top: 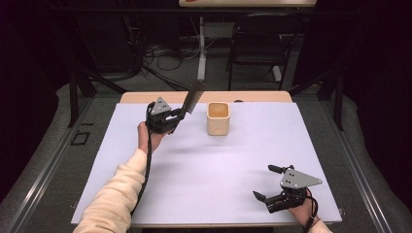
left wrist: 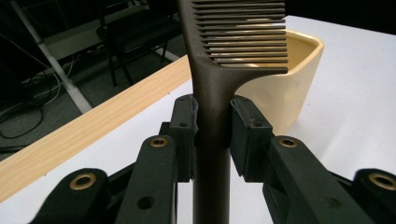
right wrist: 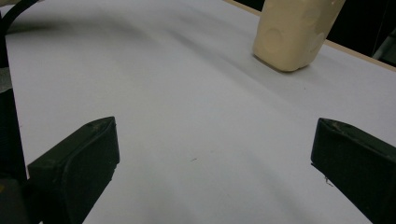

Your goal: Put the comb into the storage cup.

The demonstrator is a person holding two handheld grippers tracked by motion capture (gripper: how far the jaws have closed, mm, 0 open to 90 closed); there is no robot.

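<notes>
We see the left gripper [top: 176, 118] clamping the comb [top: 192, 98] by its handle, beside the cup [top: 217, 119] near the desk's far edge; the right gripper [top: 266, 182], near corner, gapes empty

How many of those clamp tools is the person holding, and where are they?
2. The left gripper is at the far left of the white mat, its jaws shut on a dark comb beside the cream cup. The right gripper rests open near the mat's front right corner.
</notes>
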